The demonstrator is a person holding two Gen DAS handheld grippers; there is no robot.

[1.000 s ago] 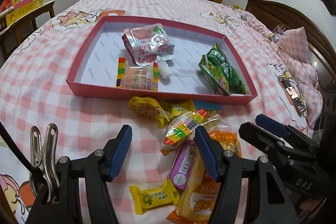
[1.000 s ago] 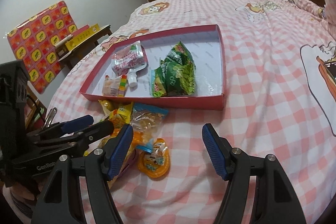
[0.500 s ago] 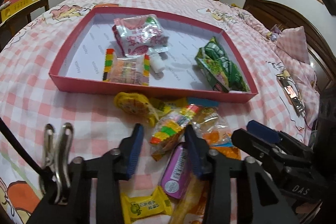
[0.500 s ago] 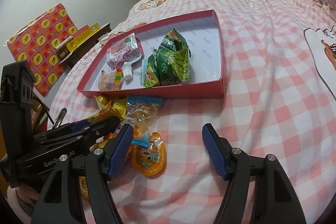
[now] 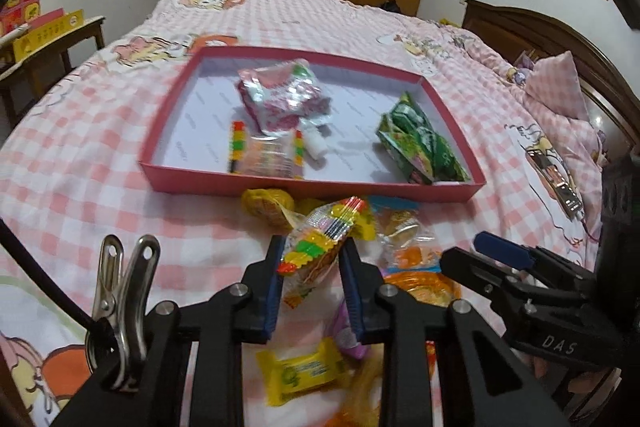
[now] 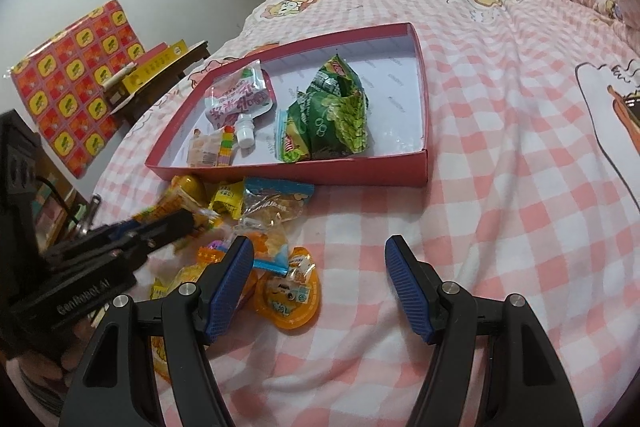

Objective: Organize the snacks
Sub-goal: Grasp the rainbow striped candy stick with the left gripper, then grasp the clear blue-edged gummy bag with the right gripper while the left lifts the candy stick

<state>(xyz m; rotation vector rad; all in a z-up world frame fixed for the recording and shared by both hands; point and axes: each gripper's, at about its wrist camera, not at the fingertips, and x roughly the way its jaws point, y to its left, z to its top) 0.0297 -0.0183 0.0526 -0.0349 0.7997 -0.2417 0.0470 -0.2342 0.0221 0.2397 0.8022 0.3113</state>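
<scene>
My left gripper (image 5: 312, 247) is shut on a rainbow-striped snack packet (image 5: 326, 227), its blue pads pressing both sides of it just above the pile of loose snacks (image 5: 400, 227) on the bed. The red tray (image 5: 312, 187) lies just beyond; it holds a pink pouch (image 5: 280, 95), a green bag (image 5: 424, 147) and a second rainbow-striped packet (image 5: 264, 155). My right gripper (image 6: 320, 259) stands open over the checked bedcover with nothing between its fingers. An orange jelly cup (image 6: 288, 297) lies by its left finger. The left gripper (image 6: 180, 219) shows at the left of the right wrist view.
A yellow candy (image 5: 300, 371) and a purple packet lie under my left gripper. A clear bag with blue edges (image 6: 272, 203) sits in front of the tray (image 6: 320, 179). A small wooden table (image 6: 168, 75) stands left of the bed, a headboard (image 5: 560, 39) at the right.
My left gripper's jaws have come together from wide apart onto the rainbow-striped packet, nudging slightly toward the tray. The right gripper has stayed where it was, still open.
</scene>
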